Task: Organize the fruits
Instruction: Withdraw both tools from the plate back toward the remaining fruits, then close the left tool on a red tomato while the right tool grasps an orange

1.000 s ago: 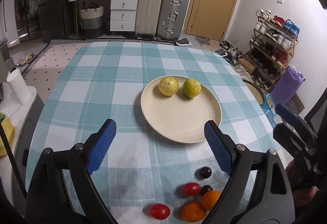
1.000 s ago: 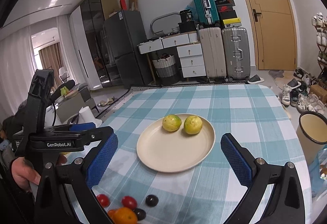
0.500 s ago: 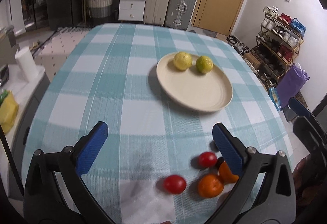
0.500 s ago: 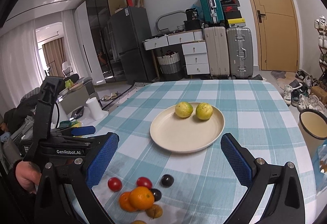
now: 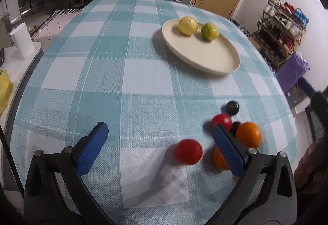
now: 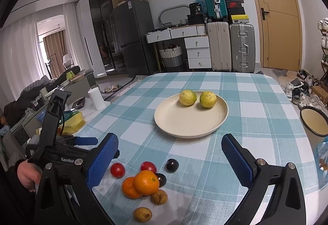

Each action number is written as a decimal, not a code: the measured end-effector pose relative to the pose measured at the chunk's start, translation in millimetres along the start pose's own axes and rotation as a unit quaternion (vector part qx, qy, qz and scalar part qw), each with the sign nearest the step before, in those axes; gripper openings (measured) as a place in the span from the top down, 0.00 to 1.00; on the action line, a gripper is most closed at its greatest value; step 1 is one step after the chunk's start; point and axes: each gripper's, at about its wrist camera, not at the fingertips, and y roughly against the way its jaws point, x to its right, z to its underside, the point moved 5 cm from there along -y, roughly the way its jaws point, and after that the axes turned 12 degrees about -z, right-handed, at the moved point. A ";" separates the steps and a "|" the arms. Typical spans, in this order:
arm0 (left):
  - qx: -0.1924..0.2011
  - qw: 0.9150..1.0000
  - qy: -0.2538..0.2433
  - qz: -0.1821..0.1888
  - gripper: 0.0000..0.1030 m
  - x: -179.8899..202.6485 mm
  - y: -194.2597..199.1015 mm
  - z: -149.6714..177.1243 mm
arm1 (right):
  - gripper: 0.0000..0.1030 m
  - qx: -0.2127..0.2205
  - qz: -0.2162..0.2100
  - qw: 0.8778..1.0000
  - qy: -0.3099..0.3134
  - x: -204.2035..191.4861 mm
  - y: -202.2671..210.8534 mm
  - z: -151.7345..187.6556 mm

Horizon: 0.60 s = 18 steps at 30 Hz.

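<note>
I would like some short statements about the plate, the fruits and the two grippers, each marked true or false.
1. The plate holds two yellow-green fruits. True.
2. An orange lies on the plate. False: it sits on the tablecloth among the loose fruits.
3. The left gripper is shut on a red tomato. False: it is open, holding nothing.
4. The right gripper is open. True.

- A home living and dining room.
- Checked table, fridge, drawers.
- Suitcases by door; shoe rack.
</note>
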 end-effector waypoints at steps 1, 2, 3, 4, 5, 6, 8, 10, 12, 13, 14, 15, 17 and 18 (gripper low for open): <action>-0.002 1.000 -0.004 -0.004 0.01 0.6 -1.7 2.3 | 0.00 -0.001 0.000 1.000 0.000 -0.3 0.4 0.8; -0.006 1.000 -0.008 -0.007 0.01 1.4 -4.3 4.8 | 0.00 -0.002 -0.001 1.000 0.000 -0.3 0.5 1.5; -0.008 1.000 -0.011 -0.008 0.01 1.9 -5.1 6.6 | 0.00 -0.004 -0.002 1.000 -0.002 -0.6 0.1 2.4; -0.012 1.000 -0.013 -0.006 0.01 2.8 -7.0 8.8 | 0.00 -0.005 -0.003 1.000 -0.003 -1.0 -0.5 3.2; -0.015 1.000 -0.015 -0.005 0.01 3.8 -9.1 11.1 | 0.00 -0.007 -0.005 1.000 -0.004 -1.5 -1.0 4.0; -0.017 1.000 -0.017 -0.002 0.02 5.0 -10.0 13.1 | 0.00 -0.009 -0.007 1.000 -0.005 -2.2 -1.4 5.2; -0.019 1.000 -0.019 0.009 0.02 7.5 -11.3 16.0 | 0.00 -0.011 -0.008 1.000 -0.005 -3.4 -1.8 6.8; -0.020 0.999 -0.022 0.016 0.03 10.0 -12.5 17.9 | 0.00 -0.013 -0.008 1.000 -0.004 -4.3 -1.8 8.3; -0.019 0.999 -0.026 0.019 0.12 12.7 -12.9 19.0 | 0.00 -0.014 -0.009 1.000 -0.006 -4.2 -0.8 9.7; -0.019 0.999 -0.028 0.022 0.15 13.9 -12.9 19.4 | 0.00 -0.014 -0.009 1.000 -0.006 -3.8 -0.6 10.5; -0.020 0.999 -0.030 0.023 0.22 14.9 -12.8 20.0 | 0.00 -0.014 -0.009 1.000 -0.007 -3.6 -0.4 11.1; -0.022 0.999 -0.033 0.027 0.27 16.2 -13.4 20.9 | 0.00 -0.015 -0.009 1.000 -0.008 -3.0 -0.3 11.7; -0.022 0.999 -0.035 0.027 0.33 16.8 -12.9 21.6 | 0.00 -0.015 -0.009 1.000 -0.011 -1.6 0.8 13.2; -0.022 0.998 -0.036 0.036 0.43 18.1 -11.6 21.9 | 0.00 -0.015 -0.009 1.000 -0.012 -1.4 1.4 13.6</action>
